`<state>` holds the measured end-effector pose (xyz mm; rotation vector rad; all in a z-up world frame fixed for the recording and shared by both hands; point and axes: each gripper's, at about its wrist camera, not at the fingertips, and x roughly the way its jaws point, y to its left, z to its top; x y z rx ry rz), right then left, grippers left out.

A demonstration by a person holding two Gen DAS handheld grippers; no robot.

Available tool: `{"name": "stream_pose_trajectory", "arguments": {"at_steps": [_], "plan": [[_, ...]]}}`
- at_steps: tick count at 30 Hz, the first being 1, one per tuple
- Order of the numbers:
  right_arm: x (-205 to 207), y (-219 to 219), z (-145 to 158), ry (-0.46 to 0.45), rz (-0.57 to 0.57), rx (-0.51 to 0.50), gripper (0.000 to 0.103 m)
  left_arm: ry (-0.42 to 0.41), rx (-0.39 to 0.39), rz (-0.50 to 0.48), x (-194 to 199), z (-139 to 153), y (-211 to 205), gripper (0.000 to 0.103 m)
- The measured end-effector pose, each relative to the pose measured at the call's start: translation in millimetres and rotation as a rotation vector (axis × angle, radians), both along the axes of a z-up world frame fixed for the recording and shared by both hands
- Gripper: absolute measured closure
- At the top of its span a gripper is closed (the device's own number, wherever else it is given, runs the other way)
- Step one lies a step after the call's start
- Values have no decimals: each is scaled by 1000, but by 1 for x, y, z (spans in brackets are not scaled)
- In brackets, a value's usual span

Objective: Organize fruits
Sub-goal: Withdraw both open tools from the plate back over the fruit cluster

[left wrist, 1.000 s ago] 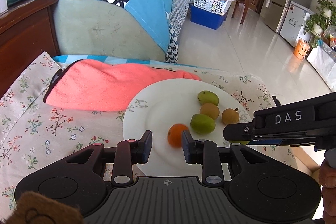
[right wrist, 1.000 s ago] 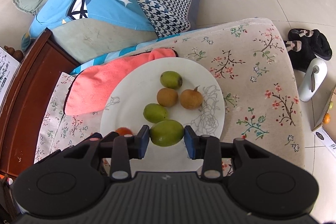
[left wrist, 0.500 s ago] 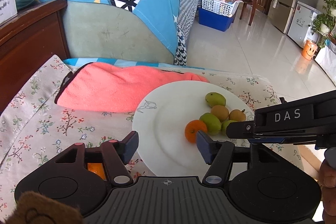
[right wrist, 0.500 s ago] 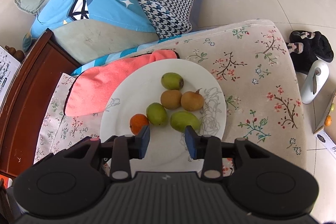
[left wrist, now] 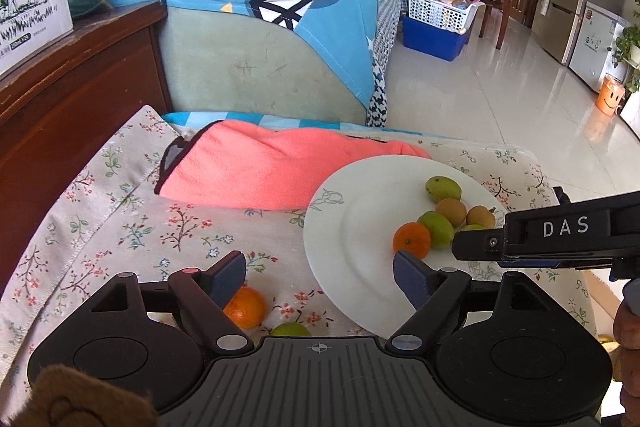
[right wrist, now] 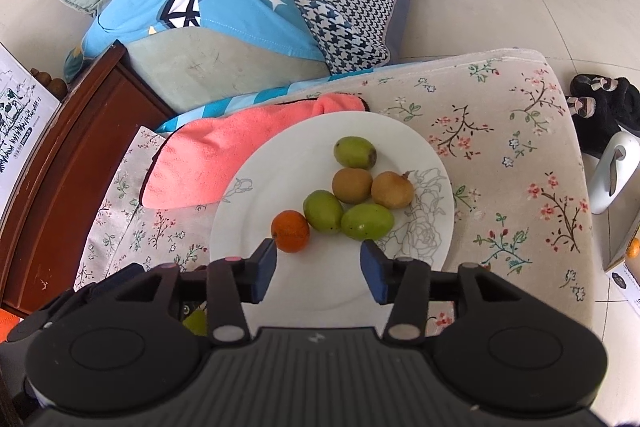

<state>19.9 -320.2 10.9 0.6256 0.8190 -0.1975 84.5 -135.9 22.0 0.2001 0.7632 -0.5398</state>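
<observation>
Your plate (right wrist: pixel 400 143) sits on the floral cloth (right wrist: pixel 500 163) and carries six fruits: a small orange (right wrist: pixel 290 231) at the near left, two green fruits side by side just right of it, the left one (right wrist: pixel 323 209) touching the right one (right wrist: pixel 367 221), two brown fruits (right wrist: pixel 352 185) behind them, and one more green fruit (right wrist: pixel 355 152) at the far end. In the left wrist view a second orange (left wrist: pixel 246 307) and another green fruit (left wrist: pixel 291 329) lie on the cloth, off the plate, near its left edge and close to your left gripper (left wrist: pixel 319 269). That gripper's jaws have just been opening and now stand wide apart with nothing between them; its left finger is right over the loose orange, though you can't tell from here whether it touches. Your right gripper (right wrist: pixel 318 265) hangs above the near part of the plate, its jaws also just opened and parted, empty, with the plated orange just beyond the left finger and the nearest green fruit just beyond the right. A pink towel (right wrist: pixel 224 155) lies along the far left of the plate, touching its rim. Beyond the towel is a sofa arm with a blue cover (right wrist: pixel 216 3), and a dark wooden cabinet (right wrist: pixel 60 163) stands at the left.
</observation>
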Motion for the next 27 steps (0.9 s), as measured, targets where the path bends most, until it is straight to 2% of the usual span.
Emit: {"name": "stream_pose_trajectory", "arguments": {"at_steps": [12,16,27], "plan": [[-1,28,3,-3,110,-68,52,41,-59,132,10,15,59,19],[-2,45,6,-14,172,-127,51,51,-59,163,8,14,74,18],[-15,93,2,-37,348,-184,51,79,-55,211,-9,7,104,18]]}}
